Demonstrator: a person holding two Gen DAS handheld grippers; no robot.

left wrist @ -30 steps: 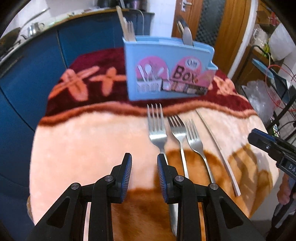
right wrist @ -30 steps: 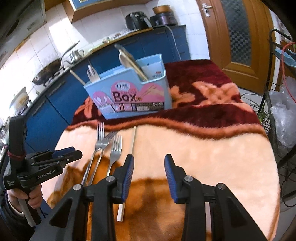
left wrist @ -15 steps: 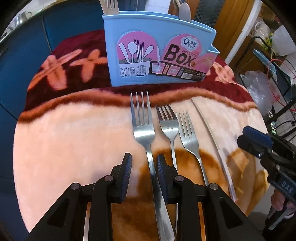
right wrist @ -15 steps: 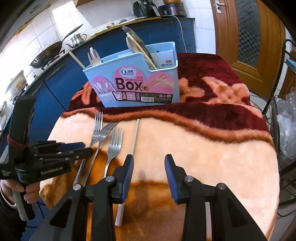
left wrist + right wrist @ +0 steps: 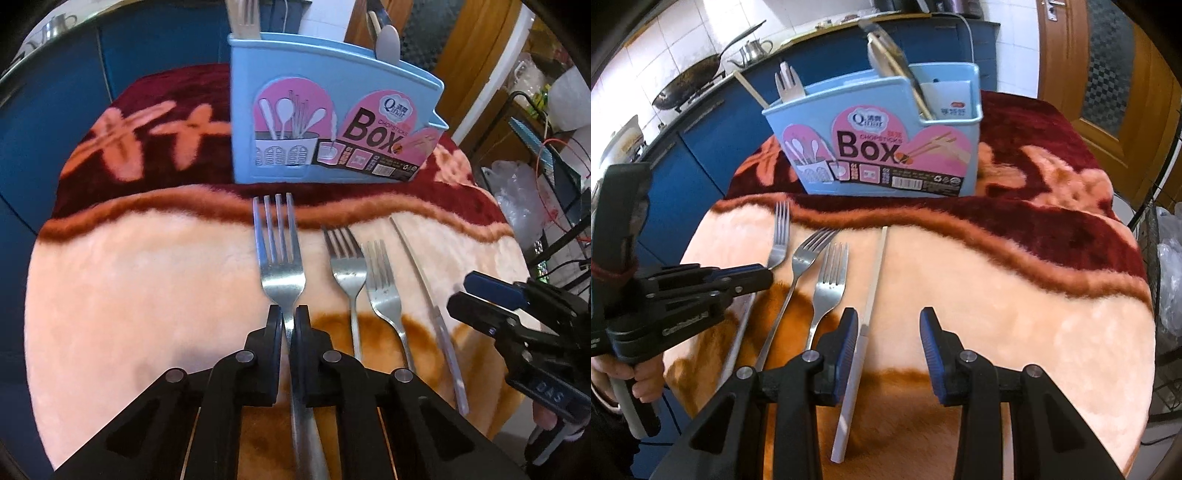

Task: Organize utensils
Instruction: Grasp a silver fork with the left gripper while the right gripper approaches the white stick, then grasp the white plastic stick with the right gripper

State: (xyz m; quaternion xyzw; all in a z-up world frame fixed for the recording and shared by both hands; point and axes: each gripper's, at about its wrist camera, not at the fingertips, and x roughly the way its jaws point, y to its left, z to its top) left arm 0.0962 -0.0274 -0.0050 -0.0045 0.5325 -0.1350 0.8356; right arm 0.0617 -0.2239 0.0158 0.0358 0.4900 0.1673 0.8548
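— Plush peach-and-maroon blanket (image 5: 1015, 302) under you, blue kitchen cabinets (image 5: 701, 147) behind. Where's your fork?

— Your left gripper (image 5: 289, 325) is clamped on the leftmost fork (image 5: 280, 258)'s neck, tines aimed at the blue utensil box (image 5: 325, 122). Your right gripper (image 5: 888, 332) hangs apart over the chopstick (image 5: 871, 295).

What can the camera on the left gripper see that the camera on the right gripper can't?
Only the left wrist view shows the left gripper from behind, shut on the leftmost fork, and the shelves at the right edge.

Only the right wrist view shows the wok and kettle on the counter, the door, and the right gripper open, with the chopstick beside its left pad.

Both show the blue box, three forks, the chopstick and the blanket.
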